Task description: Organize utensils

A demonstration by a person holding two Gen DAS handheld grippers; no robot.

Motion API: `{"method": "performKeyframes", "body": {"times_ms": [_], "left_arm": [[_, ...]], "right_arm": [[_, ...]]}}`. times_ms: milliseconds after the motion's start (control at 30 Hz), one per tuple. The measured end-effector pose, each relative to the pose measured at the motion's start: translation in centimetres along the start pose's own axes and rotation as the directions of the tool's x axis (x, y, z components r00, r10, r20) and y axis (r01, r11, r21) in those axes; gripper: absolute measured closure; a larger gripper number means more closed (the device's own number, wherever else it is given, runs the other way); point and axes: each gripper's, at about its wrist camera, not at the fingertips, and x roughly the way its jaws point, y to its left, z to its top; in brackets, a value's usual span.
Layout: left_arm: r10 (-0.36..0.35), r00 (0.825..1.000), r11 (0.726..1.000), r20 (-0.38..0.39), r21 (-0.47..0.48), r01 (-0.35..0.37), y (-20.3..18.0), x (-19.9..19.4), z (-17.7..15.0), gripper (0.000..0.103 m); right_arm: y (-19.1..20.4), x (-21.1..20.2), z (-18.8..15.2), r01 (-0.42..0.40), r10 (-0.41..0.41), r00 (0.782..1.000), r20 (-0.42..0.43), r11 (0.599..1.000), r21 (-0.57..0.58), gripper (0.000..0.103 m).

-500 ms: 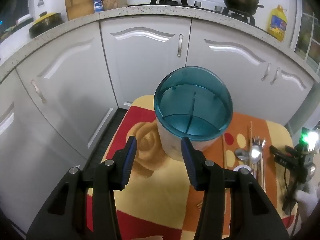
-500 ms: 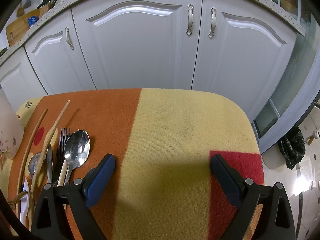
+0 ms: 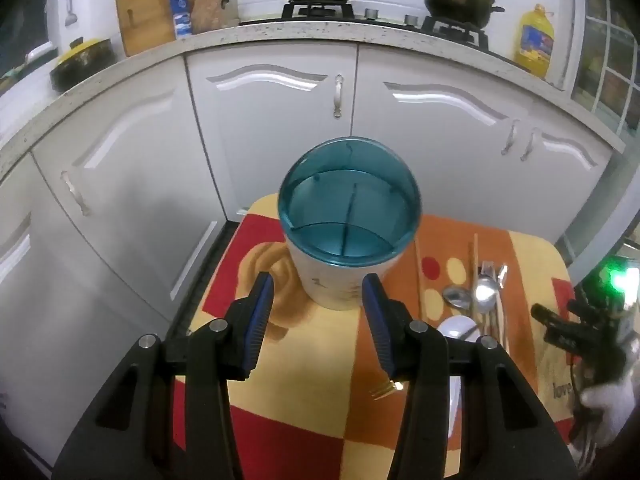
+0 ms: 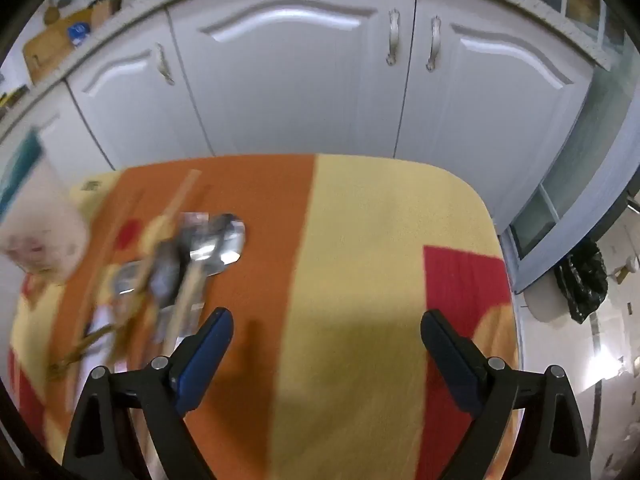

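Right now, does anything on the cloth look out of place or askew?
One gold fork lies alone near the left gripper, apart from the utensil pile beside the upright holder. Nothing looks spilled.

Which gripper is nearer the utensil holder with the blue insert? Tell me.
Left. The left gripper sits just in front of the utensil holder, fingers open either side of its base. The right gripper hovers open over bare cloth, past the utensil pile from the holder.
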Motion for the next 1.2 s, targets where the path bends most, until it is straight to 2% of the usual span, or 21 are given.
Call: {"method": "performKeyframes", "body": {"times_ms": [67, 233, 533, 800, 1200], "left_arm": [[-0.011, 1.000, 1.000, 0.002, 0.004, 0.011, -0.4, -0.3, 0.1, 0.058], [-0.037, 0.999, 0.999, 0.015, 0.014, 0.036, -1.6, -1.3, 0.1, 0.058], [-0.074, 0.995, 0.997, 0.065, 0.039, 0.072, -2.9, -3.6, 0.1, 0.058], [-0.085, 0.990, 0.995, 0.109, 0.057, 0.080, -3.5, -5.6, -0.1, 0.058], [-0.114, 0.986, 0.991, 0.121, 0.076, 0.106, -4.2, -7.0, 0.1, 0.058]], "right_arm": [[0.9, -2.4, -1.1, -0.025, 0.025, 1.000, 0.017, 1.000, 0.011, 0.009], [3.6, -7.7, -1.5, -0.079, 0.078, 0.993, 0.087, 0.997, 0.006, 0.009], [6.8, -14.1, -0.8, -0.060, 0.064, 0.977, 0.202, 0.998, -0.026, 0.009], [7.4, -16.5, -0.7, -0.041, 0.048, 0.969, 0.243, 0.999, -0.032, 0.009], [8.0, -18.5, -0.6, -0.029, 0.041, 0.958, 0.282, 0.999, -0.046, 0.008]]}}
